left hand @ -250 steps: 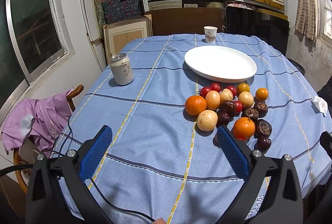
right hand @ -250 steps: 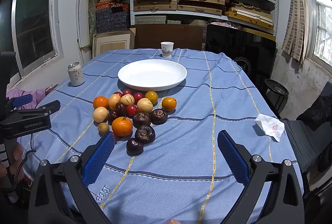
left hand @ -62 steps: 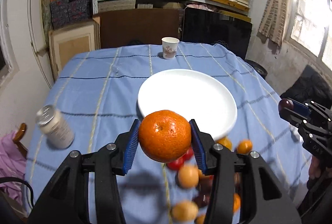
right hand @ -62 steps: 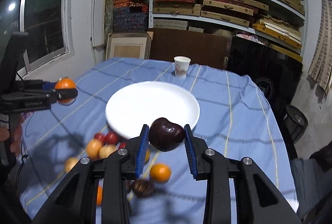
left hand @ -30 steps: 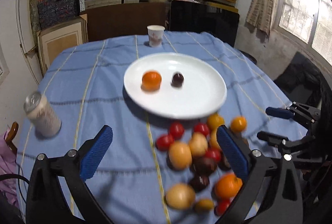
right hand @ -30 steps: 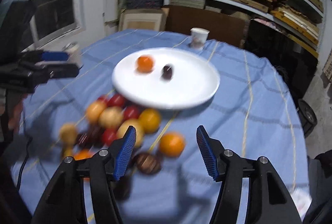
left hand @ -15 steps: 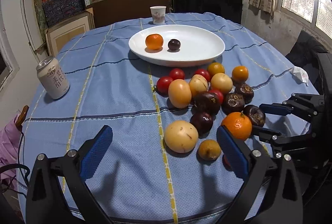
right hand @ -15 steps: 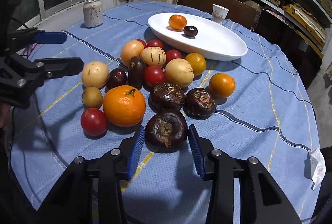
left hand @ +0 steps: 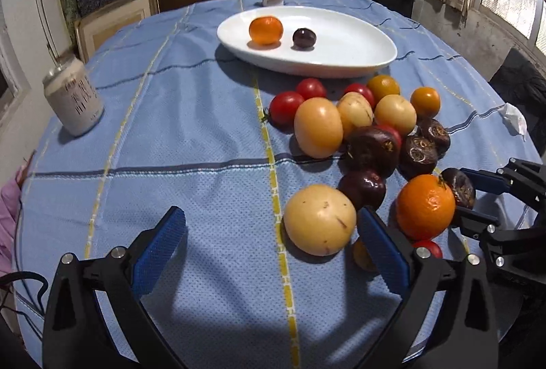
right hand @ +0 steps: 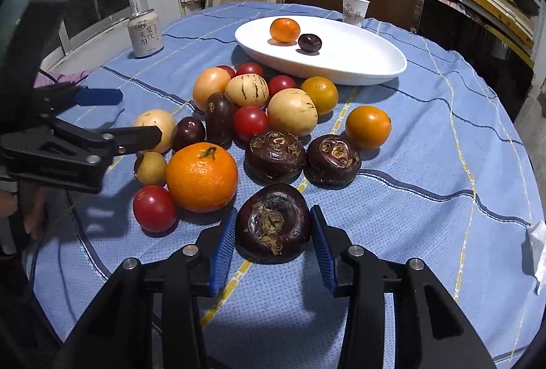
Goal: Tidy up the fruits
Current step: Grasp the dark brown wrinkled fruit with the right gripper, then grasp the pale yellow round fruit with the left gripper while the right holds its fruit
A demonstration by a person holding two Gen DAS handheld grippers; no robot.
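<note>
right jaws: right gripper [right hand: 273,232] has its blue pads hugging both flanks of the dark wrinkly fruit [right hand: 273,223]. They've just been closing on it and look snug against it, so imo it's pinched, tho it sits on the cloth, not lifted.

left jaws: left gripper [left hand: 271,249] spread wide, nothing b/w the pads.

landmark: white plate [left hand: 358,61], w/ one orange [left hand: 266,30] and one small dark fruit [left hand: 304,38] in it already.

where the held fruit is: nearest edge of the fruit pile, on the side away from the plate. Plate lies straight ahead of the right jaws, past the whole pile.

key relation: fruit is roundish, slightly squat, scarred end facing the cam, so no real long axis to fuss over. The big orange [right hand: 202,176] sits just beside it on the left, near the left pad.

left target guess: pale yellow fruit [left hand: 319,218] lies ahead and right of centre of the open jaws, just beside the right pad, also on the pile's far-from-plate side. Left hand is the nearer one for it, needs a nudge right first.

risk: lifting could bump the orange, prob fine.
</note>
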